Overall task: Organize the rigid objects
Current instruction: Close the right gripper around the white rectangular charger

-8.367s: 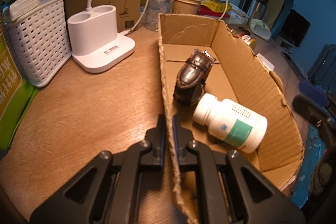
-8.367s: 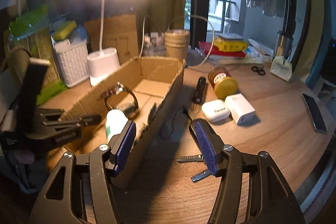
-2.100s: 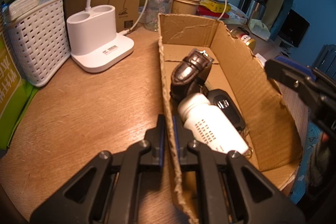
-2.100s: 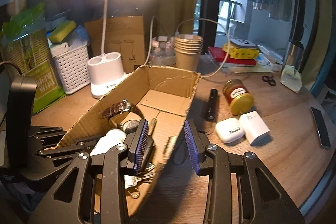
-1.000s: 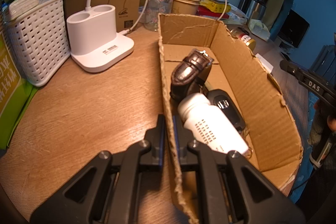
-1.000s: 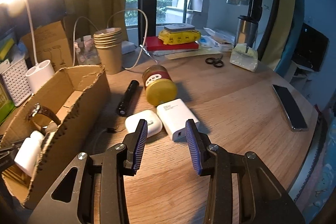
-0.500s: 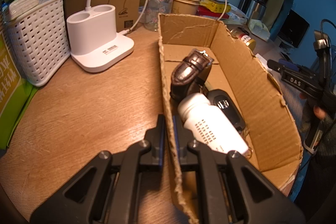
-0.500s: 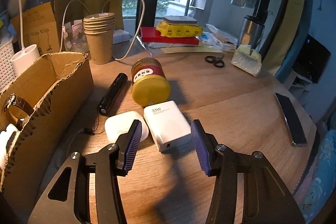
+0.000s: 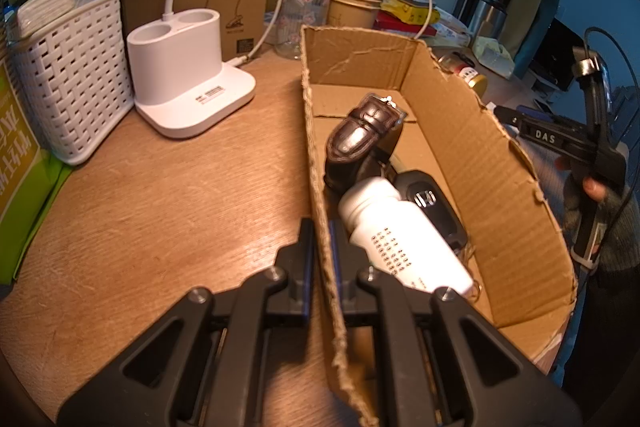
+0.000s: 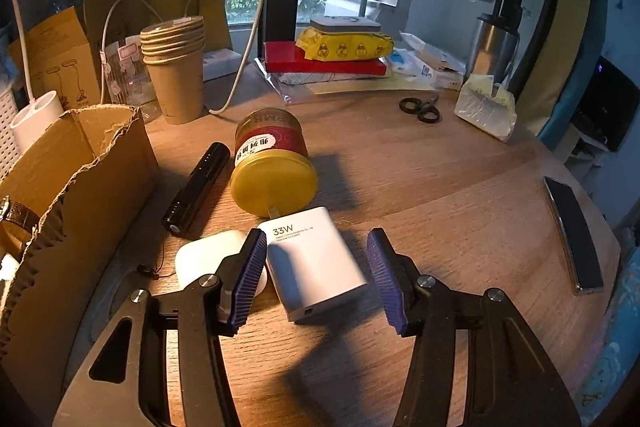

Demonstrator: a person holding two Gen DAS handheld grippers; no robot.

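- Charger [image 10: 314, 259]: white "33W" block lying flat on the wooden surface [image 10: 440, 195], just in front of the yellow-lidded jar [image 10: 272, 163] and beside the white earbud case [image 10: 208, 259].
- Handling, as a judgement: hard, smooth plastic shell, compact and fairly dense, not fragile; glossy sides could slip, so the ribbed pads should take its two long flat sides near the middle.
- Right hand-held gripper [image 10: 316, 277]: jaws opening, straddling the charger, pads not pressing it.
- Left hand-held gripper [image 9: 322, 247]: pinched on the near wall of the cardboard box [image 9: 460, 131], steadying it.
- Box contents: leather-strapped watch [image 9: 360, 139], white pill bottle [image 9: 400, 239] on its side, black car key [image 9: 432, 207].
- Black flashlight [image 10: 196, 183] lies outside, near the box.
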